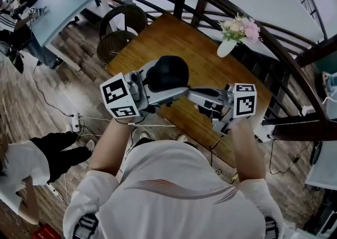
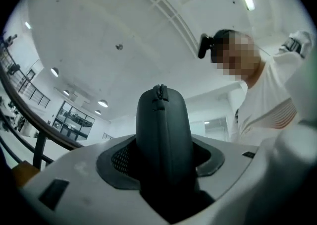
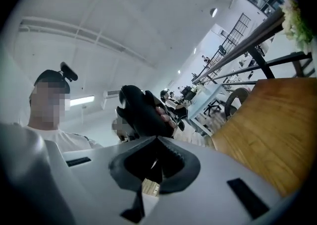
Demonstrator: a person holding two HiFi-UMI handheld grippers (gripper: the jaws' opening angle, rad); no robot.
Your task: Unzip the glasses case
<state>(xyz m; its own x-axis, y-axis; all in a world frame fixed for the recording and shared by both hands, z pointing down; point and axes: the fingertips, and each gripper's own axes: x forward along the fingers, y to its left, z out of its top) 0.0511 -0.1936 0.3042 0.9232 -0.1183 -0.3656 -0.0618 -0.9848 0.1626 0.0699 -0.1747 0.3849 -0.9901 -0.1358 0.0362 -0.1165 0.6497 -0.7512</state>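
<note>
Between the jaws of the left hand-held gripper (image 2: 163, 162) stands a black, oval, hard-shell glasses case (image 2: 162, 120). The jaws are spread wide and press on its two flat sides, so the case is firmly clamped. It stands on end with its narrow edge towards that gripper's camera. A dark zip seam (image 2: 159, 92) runs over its rounded top, and the stretch that shows looks closed.

Just to the right of that gripper, and pointing towards it, is the right hand-held gripper (image 3: 156, 139). Its jaws are brought together to a point, and their tips sit right at the lower edge of the case. Whether they pinch a zip pull cannot be told.

Below both grippers, well apart from them, lies a brown wooden desk (image 1: 174, 38). Beyond the right gripper, at the desk's far edge, a white vase of pale pink flowers (image 1: 234, 35) stands upright. Beyond the left gripper, a dark round-backed chair (image 1: 118, 32) sits at the desk's far left corner.
</note>
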